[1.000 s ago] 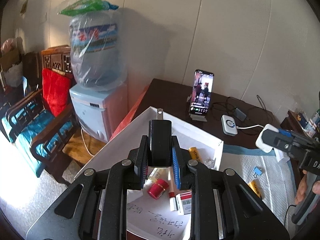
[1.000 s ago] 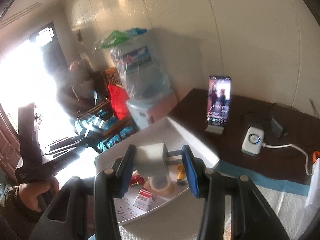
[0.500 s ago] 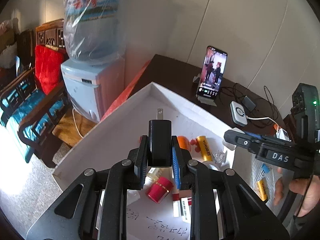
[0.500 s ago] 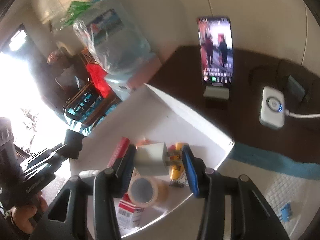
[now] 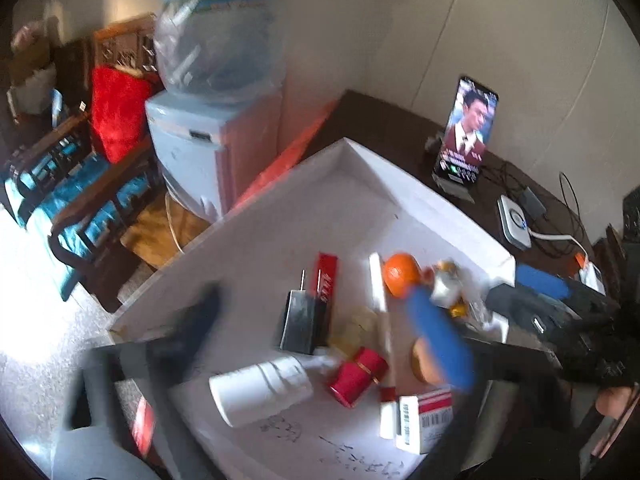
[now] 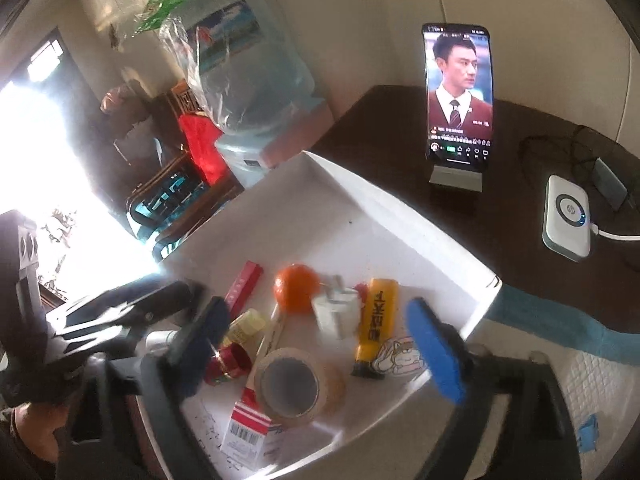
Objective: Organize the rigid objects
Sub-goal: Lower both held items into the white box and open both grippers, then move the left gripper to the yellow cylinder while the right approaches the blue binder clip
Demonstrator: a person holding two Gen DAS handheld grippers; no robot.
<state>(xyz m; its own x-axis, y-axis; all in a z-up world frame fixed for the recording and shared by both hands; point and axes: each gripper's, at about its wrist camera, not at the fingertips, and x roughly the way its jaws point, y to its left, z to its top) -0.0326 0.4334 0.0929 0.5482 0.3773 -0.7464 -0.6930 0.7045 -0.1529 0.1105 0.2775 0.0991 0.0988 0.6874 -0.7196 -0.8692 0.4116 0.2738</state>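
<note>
Dark tabletop [image 6: 520,240] carries a white box [image 6: 400,208]. Both grippers are opening, fingers spread, nothing pinched. The black charger [image 5: 298,322] lies in the box beside the red carton; the white charger [image 6: 335,314] lies between orange and yellow tube. Both are probably light, stiff and smooth: grip the flat sides, not the prongs. Only the right wrist view shows the tape roll [image 6: 290,386] whole.

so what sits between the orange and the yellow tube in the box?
The white charger, with a small red thing behind it, in the right wrist view.
</note>
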